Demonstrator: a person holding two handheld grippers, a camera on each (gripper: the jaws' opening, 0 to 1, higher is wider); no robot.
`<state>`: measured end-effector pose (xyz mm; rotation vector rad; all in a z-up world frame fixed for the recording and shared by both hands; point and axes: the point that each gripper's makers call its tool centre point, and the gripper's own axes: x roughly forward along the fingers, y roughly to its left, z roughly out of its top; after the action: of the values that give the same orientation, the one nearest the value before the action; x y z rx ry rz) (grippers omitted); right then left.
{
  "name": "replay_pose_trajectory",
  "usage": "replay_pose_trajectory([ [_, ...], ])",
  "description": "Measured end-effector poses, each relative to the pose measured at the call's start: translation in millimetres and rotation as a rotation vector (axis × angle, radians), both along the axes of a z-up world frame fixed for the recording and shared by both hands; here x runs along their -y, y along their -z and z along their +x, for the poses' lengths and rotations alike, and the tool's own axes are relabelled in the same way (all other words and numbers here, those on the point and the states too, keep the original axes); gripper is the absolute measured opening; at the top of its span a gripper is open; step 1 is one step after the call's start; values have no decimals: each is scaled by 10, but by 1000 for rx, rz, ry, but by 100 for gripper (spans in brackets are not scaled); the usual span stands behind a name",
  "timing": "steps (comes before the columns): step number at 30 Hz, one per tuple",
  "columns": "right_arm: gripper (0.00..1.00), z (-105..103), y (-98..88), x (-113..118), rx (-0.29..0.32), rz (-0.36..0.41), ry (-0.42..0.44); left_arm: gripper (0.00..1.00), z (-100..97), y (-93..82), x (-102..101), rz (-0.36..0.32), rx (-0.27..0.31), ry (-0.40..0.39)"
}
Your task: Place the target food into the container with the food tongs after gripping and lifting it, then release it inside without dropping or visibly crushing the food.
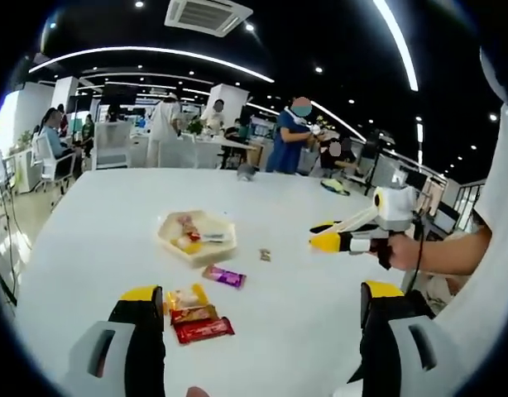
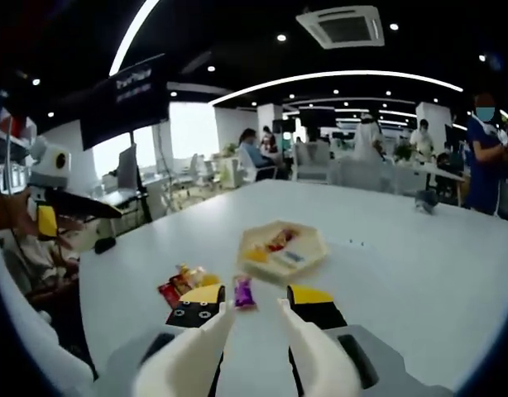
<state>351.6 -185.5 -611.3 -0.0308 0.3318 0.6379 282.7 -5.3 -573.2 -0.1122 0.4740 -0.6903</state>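
A cream hexagonal tray (image 1: 170, 238) (image 2: 313, 248) holding a few snacks sits mid-table. In front of it lie a purple packet (image 1: 224, 276) (image 2: 244, 292), a yellow packet (image 1: 188, 298) (image 2: 190, 277) and a red packet (image 1: 203, 329) (image 2: 168, 291). My right gripper (image 2: 256, 294) (image 1: 327, 234) is shut on white food tongs (image 2: 196, 347) (image 1: 353, 221). The tongs' arms are spread, and the purple packet lies just beyond their tips. My left gripper (image 1: 262, 291) is open and holds nothing; the yellow and red packets lie by its left jaw. In the right gripper view it is at the far left (image 2: 51, 217).
A small scrap (image 1: 265, 255) lies on the white table (image 1: 113, 215) right of the tray. A hand (image 1: 405, 251) holds the right gripper. People, chairs and desks stand beyond the table's far edge.
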Motion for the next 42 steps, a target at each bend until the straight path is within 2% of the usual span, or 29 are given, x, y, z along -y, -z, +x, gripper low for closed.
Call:
replay_pose_trajectory([
  [6,29,-108,63,-13,-2,-6,-11,99,-93,85,51,19,-25,13],
  [10,29,-147,96,-13,-12,-1,8,99,-72,-1,21,0,3,21],
  [15,29,-186,32,-85,-5,21,34,99,-24,56,-148,-3,17,36],
  [17,29,-208,16,-105,-21,5,63,99,-108,29,-193,-28,-5,64],
  [18,29,-251,-67,-175,-11,28,73,99,-145,-10,-187,-34,16,92],
  [19,29,-260,-75,-201,-9,27,77,99,-186,-10,-224,-23,27,119],
  [22,29,-259,-93,-252,-7,7,121,99,-236,35,-351,-6,5,126],
  [25,29,-279,-165,-331,15,-9,152,99,-300,7,-488,-33,18,150],
  [28,29,-269,-138,-383,24,-44,181,99,-310,130,-616,-19,22,174],
  [30,29,-293,-156,-442,19,-41,185,99,-332,181,-661,-9,0,173],
  [33,29,-322,-221,-617,32,-44,127,99,-356,133,-668,-54,-8,164],
  [35,29,-265,-177,-648,32,-77,103,99,-313,171,-656,-47,-12,164],
  [37,29,-211,-198,-733,20,-33,87,99,-254,190,-651,-25,-18,153],
  [39,29,-158,-219,-784,27,-49,43,99,-184,103,-626,-35,-16,122],
  [40,29,-145,-242,-809,34,-40,27,99,-137,10,-590,-67,6,104],
  [42,29,-93,-216,-824,34,-49,2,99,-86,-12,-562,-68,8,95],
])
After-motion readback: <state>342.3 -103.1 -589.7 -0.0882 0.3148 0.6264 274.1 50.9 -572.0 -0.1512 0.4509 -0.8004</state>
